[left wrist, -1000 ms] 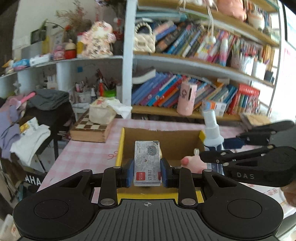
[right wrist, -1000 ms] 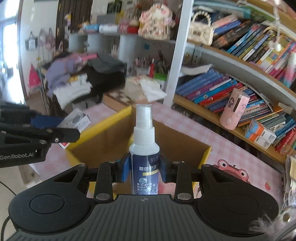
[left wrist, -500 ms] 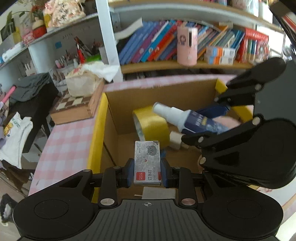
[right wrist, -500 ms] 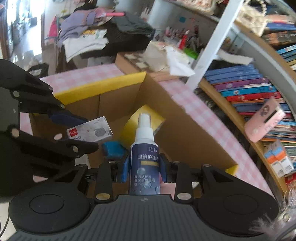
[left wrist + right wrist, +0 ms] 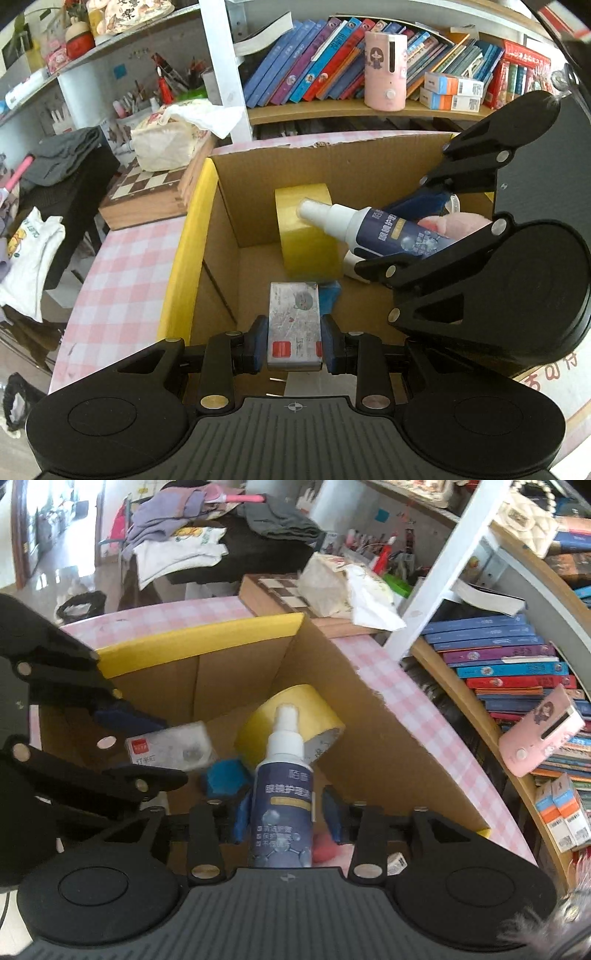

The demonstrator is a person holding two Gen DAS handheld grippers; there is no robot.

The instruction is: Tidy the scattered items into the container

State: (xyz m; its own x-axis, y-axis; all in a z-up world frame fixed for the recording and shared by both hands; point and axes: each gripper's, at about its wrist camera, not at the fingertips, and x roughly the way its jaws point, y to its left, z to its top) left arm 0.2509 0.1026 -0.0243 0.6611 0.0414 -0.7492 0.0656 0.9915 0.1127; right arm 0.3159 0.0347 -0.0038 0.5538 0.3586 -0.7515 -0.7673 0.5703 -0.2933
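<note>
My left gripper (image 5: 293,345) is shut on a small grey staple box (image 5: 294,325) with a red label, held low inside the open cardboard box (image 5: 192,236). My right gripper (image 5: 286,819) has its jaws parted a little around a blue spray bottle (image 5: 282,797) with a white nozzle; a gap shows at the right pad. The bottle lies tilted over the box in the left wrist view (image 5: 373,229). Inside the box are a yellow tape roll (image 5: 306,232), a blue block (image 5: 223,779) and a pink item (image 5: 327,849).
The box stands on a pink checked tablecloth (image 5: 125,273). A wooden chessboard case (image 5: 147,195) with a tissue bag on it sits beside the box. Bookshelves (image 5: 332,70) run behind. Clothes (image 5: 177,542) are piled on furniture to the left.
Both grippers moved from above the box rim down into the box. The spray bottle tipped from upright to lying tilted. The right jaws have widened slightly around the bottle.
</note>
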